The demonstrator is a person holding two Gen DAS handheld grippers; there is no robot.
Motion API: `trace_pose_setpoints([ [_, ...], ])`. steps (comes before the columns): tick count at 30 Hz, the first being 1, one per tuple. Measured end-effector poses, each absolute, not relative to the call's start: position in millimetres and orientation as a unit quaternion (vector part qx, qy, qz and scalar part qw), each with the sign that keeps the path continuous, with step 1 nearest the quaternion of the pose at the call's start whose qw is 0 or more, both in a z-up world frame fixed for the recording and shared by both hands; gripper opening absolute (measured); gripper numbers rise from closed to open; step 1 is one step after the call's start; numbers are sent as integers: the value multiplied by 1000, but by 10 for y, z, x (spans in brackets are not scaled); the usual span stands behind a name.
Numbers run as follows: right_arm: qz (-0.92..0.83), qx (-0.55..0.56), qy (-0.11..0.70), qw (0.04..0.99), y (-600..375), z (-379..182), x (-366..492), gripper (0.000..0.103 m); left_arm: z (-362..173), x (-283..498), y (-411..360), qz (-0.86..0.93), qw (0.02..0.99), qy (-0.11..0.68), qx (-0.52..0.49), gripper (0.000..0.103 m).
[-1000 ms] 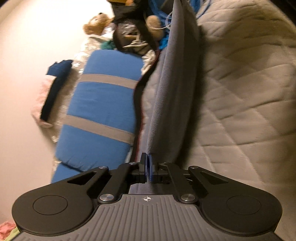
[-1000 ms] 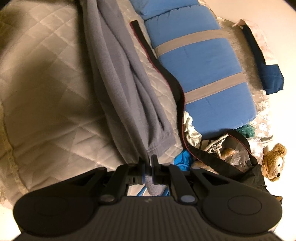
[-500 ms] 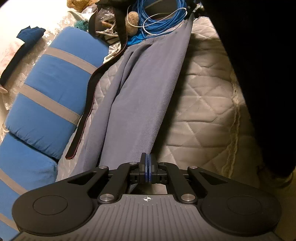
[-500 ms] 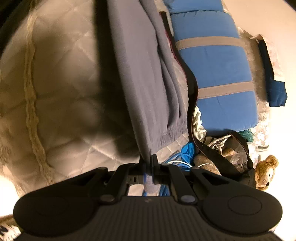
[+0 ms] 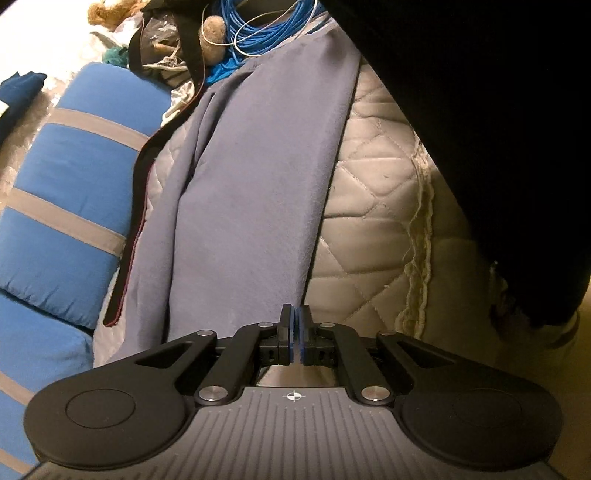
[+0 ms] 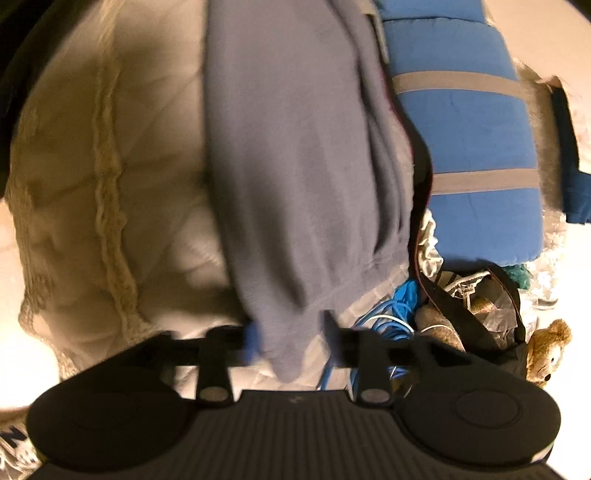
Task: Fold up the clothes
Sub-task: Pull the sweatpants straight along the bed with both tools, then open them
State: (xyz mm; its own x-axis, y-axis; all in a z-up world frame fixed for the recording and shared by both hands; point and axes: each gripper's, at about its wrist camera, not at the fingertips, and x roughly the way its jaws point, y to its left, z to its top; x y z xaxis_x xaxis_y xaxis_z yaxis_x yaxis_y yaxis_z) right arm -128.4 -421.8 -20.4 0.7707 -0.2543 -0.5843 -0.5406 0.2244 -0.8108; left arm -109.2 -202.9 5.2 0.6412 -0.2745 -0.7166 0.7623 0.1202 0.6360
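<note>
Left tongs [image 5: 295,334] pinch one end of the grey fleece garment [image 5: 255,177] stretched along the quilted bed [image 5: 369,229], right tongs [image 6: 290,338] spread apart around its other end — laying-flat stage, smoothing likely next.

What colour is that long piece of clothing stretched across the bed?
Plain grey-lavender fleece garment, with no pattern; the left wrist view shows it best.

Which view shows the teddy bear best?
The right wrist view: the teddy bear shows its face and body at the lower right. The left wrist view catches only a blurred brown patch at the top edge.
</note>
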Motion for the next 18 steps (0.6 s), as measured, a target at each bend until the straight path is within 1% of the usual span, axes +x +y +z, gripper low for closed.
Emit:
trace_pose_setpoints([
  [1, 103, -607, 322, 719, -4219, -135, -1278, 80, 28, -1097, -2024, -362, 712, 219, 560, 3],
  [3, 108, -587, 332, 730, -4216, -12, -1232, 83, -21, -1107, -2014, -361, 706, 218, 569, 11],
  [5, 109, -558, 350, 744, -4224, 114, -1141, 87, 49, -1086, -1940, -364, 712, 213, 561, 43],
  [7, 114, -524, 370, 759, -4251, 224, -1029, 89, 144, -1044, -1845, -374, 719, 215, 545, 57],
  [10, 112, -463, 399, 783, -4307, 395, -760, 90, 315, -919, -1671, -393, 729, 240, 506, 58],
  [13, 104, -399, 418, 809, -4298, 567, -476, 93, 463, -766, -1474, -399, 739, 250, 482, 62],
  [18, 89, -312, 392, 861, -4072, 916, -78, 95, 731, -333, -1102, -354, 791, 258, 428, 64],
])
